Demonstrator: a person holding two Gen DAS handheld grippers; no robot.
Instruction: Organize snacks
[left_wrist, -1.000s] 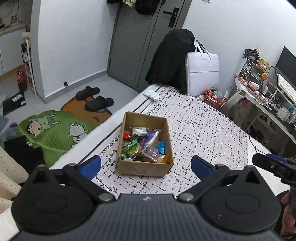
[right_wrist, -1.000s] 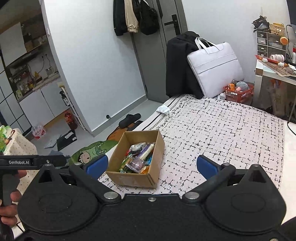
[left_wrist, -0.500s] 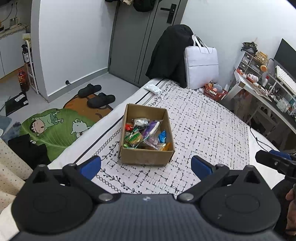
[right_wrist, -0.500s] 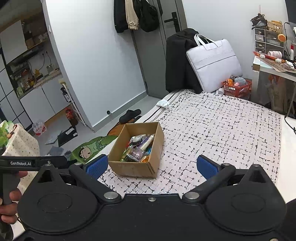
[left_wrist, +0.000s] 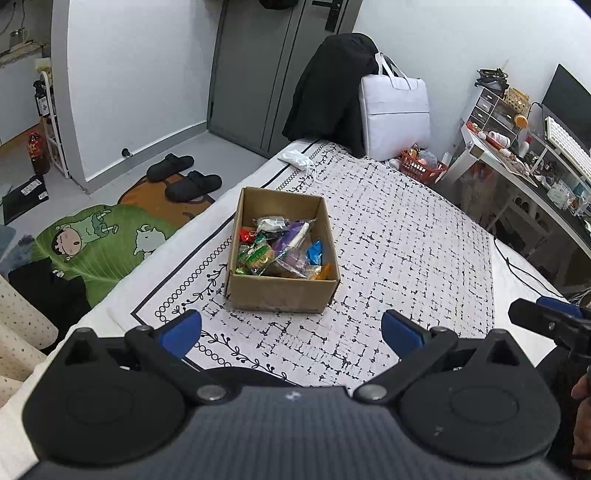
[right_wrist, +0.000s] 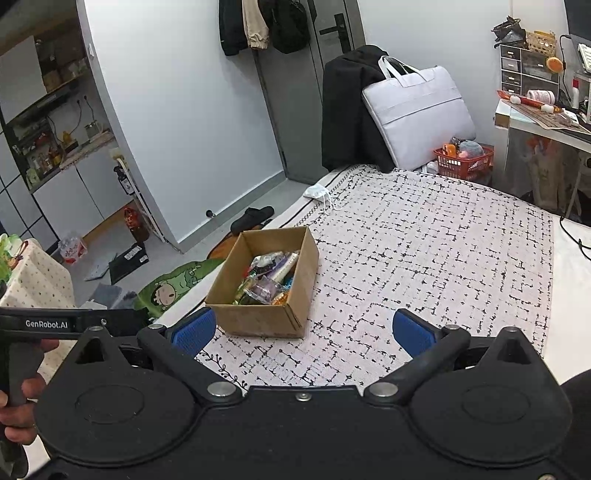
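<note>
An open cardboard box (left_wrist: 280, 293) stands on the patterned bedspread (left_wrist: 406, 240), near the bed's left edge. It holds several wrapped snacks (left_wrist: 280, 247) in mixed colours. The box also shows in the right wrist view (right_wrist: 258, 317), with the snacks (right_wrist: 267, 280) inside. My left gripper (left_wrist: 291, 330) is open and empty, held above the bed just short of the box. My right gripper (right_wrist: 303, 330) is open and empty, short of the box and to its right. Each gripper's body shows at the edge of the other's view.
A white face mask (left_wrist: 295, 159) lies at the bed's far left corner. A white bag (left_wrist: 395, 110) and black coat (left_wrist: 328, 88) lean at the bed's far end. Slippers (left_wrist: 184, 177) and a green mat (left_wrist: 96, 243) lie on the floor at left. A cluttered desk (left_wrist: 524, 166) stands at right.
Both grippers have drawn back and risen a little, so the box looks smaller and farther in both views. Both stay open. The box and snacks have not moved.
</note>
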